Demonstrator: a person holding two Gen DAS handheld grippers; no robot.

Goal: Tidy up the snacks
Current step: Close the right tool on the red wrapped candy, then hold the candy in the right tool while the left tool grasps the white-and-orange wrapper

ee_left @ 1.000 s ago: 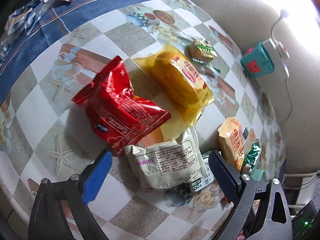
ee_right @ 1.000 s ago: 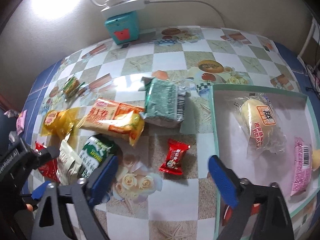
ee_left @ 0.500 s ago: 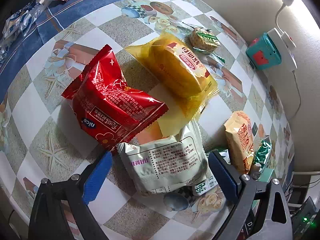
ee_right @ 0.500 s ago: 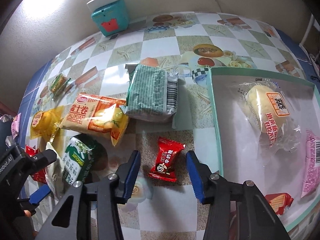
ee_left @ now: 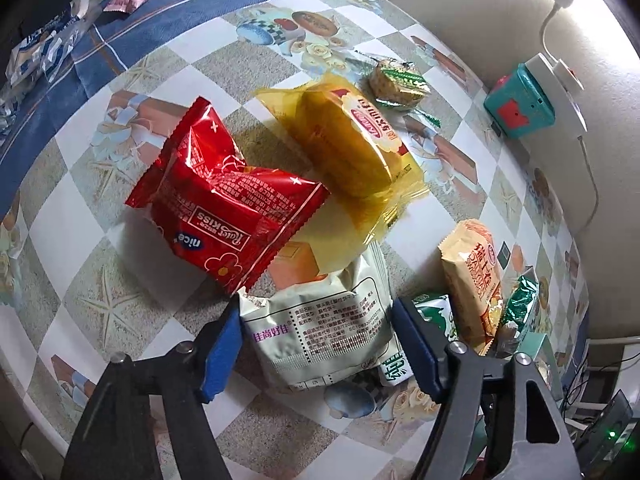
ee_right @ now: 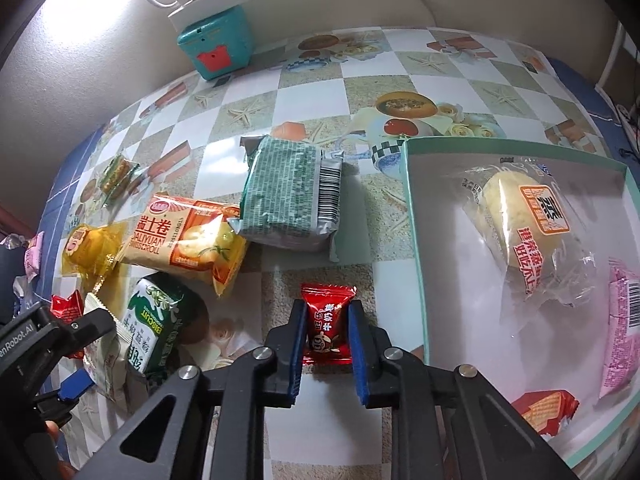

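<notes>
Right wrist view: checkered tablecloth [ee_right: 400, 64] is covering the table, snacks lying scattered across it. Teal-rimmed box [ee_right: 416, 240] is sitting at the right, holding a clear-wrapped yellow bun [ee_right: 520, 224], a pink packet [ee_right: 624, 332] and an orange-red packet [ee_right: 544, 406]. Green foil pack [ee_right: 290, 196] is lying near the middle, its corner touching the orange swiss-roll pack [ee_right: 188, 236]. Green biscuit pack [ee_right: 154, 324] is lying below that. Right gripper [ee_right: 326, 344] is clamping the small red candy [ee_right: 327, 324], both blue pads pressing its sides, candy resting on the cloth just left of the box.

Left wrist view: red cookie bag [ee_left: 224, 204] is leaning against the yellow cake packet [ee_left: 352, 152]. Cream packet [ee_left: 320, 328] is sitting between the fingers of the left gripper [ee_left: 316, 344]; jaws are closing, pads at the packet's edges, firm contact not discernible. Small green-wrapped sweet [ee_left: 396, 80] is lying beyond the yellow packet. Teal gadget [ee_left: 520, 104] is standing by the wall.
</notes>
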